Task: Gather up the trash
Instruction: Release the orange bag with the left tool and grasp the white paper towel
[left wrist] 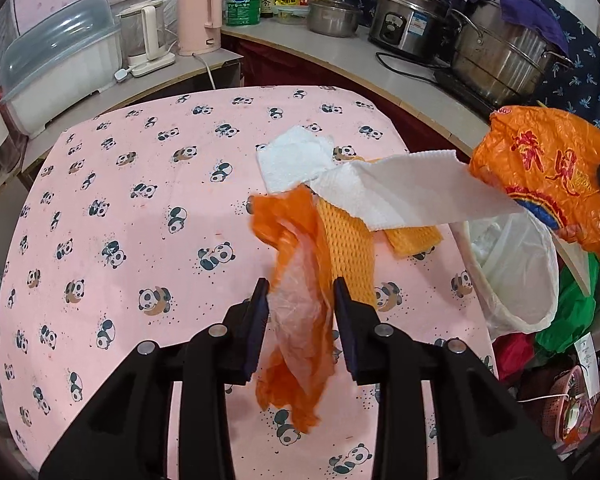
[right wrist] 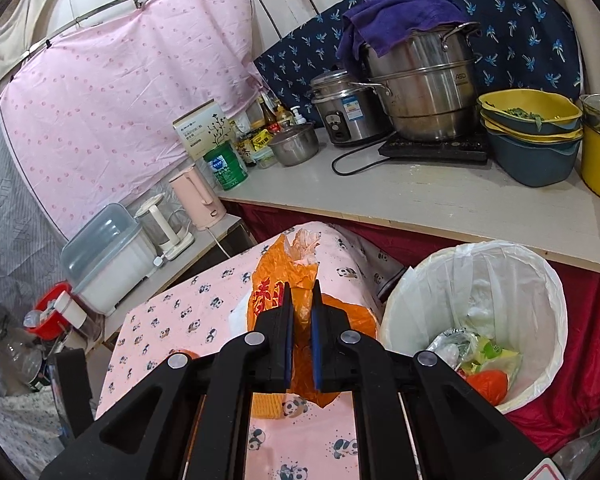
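Note:
My left gripper (left wrist: 301,285) hangs over the pink panda tablecloth (left wrist: 140,208), its pads closed on a crumpled orange and clear plastic bag (left wrist: 300,312) that trails past both ends of the jaws. Beyond it lie a yellow mesh fruit net (left wrist: 348,240) and a wad of white paper towel (left wrist: 292,156). My right gripper (right wrist: 301,289) is shut on an orange printed plastic bag (right wrist: 276,276), held near the table's right edge. In the left wrist view that printed bag (left wrist: 540,168) has a strip of paper towel (left wrist: 412,188) stretching from it to the table.
A white-lined trash bin (right wrist: 540,264) with several scraps inside stands right of the table, below the counter (right wrist: 420,196). The counter carries steel pots (right wrist: 424,88), a rice cooker (right wrist: 344,108) and stacked bowls (right wrist: 532,148). Kettles (left wrist: 200,16) and a lidded box (left wrist: 60,64) stand on the far-left shelf.

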A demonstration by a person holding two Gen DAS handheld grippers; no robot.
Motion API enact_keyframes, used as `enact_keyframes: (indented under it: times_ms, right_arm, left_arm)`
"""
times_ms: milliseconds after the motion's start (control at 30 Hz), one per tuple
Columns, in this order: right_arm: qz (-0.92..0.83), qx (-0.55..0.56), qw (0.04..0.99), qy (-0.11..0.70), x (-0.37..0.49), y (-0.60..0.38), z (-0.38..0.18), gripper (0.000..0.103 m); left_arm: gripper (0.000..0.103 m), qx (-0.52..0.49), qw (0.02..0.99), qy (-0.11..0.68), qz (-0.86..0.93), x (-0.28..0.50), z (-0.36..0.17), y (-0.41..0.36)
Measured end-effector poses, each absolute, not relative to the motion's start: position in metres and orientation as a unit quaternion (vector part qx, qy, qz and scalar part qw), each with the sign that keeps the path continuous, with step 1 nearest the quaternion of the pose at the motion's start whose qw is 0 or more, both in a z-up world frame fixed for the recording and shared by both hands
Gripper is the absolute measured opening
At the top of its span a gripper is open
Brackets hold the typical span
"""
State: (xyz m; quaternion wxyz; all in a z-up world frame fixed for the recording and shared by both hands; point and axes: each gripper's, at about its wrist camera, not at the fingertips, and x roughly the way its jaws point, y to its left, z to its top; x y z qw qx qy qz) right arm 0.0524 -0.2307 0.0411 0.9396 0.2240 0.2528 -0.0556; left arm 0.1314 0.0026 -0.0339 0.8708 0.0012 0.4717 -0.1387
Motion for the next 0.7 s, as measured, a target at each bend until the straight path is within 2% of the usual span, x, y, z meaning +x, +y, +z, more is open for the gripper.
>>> enact_keyframes:
  times_ms: [267,467,500,567,700]
  right_arm:
    - [-0.052,0.224,0.946,0.230,0.055,-0.236,0.062,0.007]
    - [-0.065,0.231,0.942,0.234,0.059,-0.252,0.056,0.007]
    - [-0.067,0.233,0.941,0.235,0.059,-0.255,0.054,0.007]
    - [-0.073,0.236,0.939,0.239,0.060,-0.262,0.048,0.007]
    - [-0.088,0.246,0.932,0.250,0.064,-0.280,0.033,0.007]
  left_arm:
    - [0.049,0.014,0.879,0.450,-0.159,0.131,-0.019,-0.018]
    - [0.051,0.022,0.872,0.455,-0.179,0.141,-0.021,-0.042]
    - [0.052,0.023,0.872,0.452,-0.184,0.144,-0.021,-0.047]
    - [0.063,0.031,0.874,0.440,-0.204,0.150,-0.020,-0.059]
    - [0.064,0.065,0.868,0.424,-0.250,0.164,-0.029,-0.090]
